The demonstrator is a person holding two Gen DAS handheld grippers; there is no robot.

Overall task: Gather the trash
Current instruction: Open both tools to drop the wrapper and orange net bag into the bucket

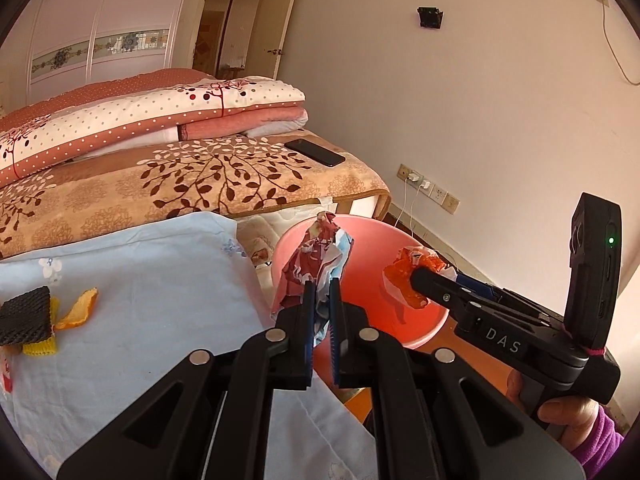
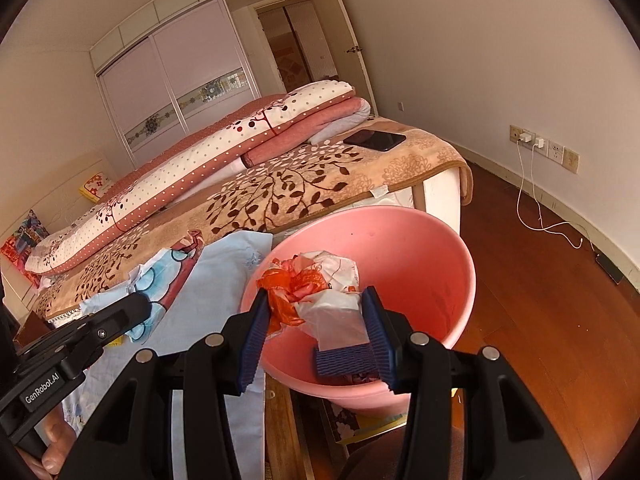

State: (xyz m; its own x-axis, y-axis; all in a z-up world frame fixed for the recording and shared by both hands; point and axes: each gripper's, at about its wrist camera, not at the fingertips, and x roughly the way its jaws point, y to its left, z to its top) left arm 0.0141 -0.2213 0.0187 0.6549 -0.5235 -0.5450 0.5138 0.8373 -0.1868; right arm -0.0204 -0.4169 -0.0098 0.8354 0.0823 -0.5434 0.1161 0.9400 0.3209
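Crumpled wrappers are pinched in both hand-held grippers, above a pink plastic basin (image 2: 420, 248) at the bed's edge. Left gripper (image 1: 322, 284) slopes downward, jaws almost together, clamped on a creased red, white and blue wrapper (image 1: 316, 256) over the basin's near rim. Right gripper (image 2: 316, 312) also slopes down, jaws about half apart, ribbed blue pads pressing a bunched orange and white plastic wrapper (image 2: 316, 292) over the smooth round bowl. Inside the basin lies a blue ribbed foam piece (image 2: 346, 360). On the pale blue sheet (image 1: 152, 280) sit curled orange peel (image 1: 78, 308) and black foam netting (image 1: 26, 316).
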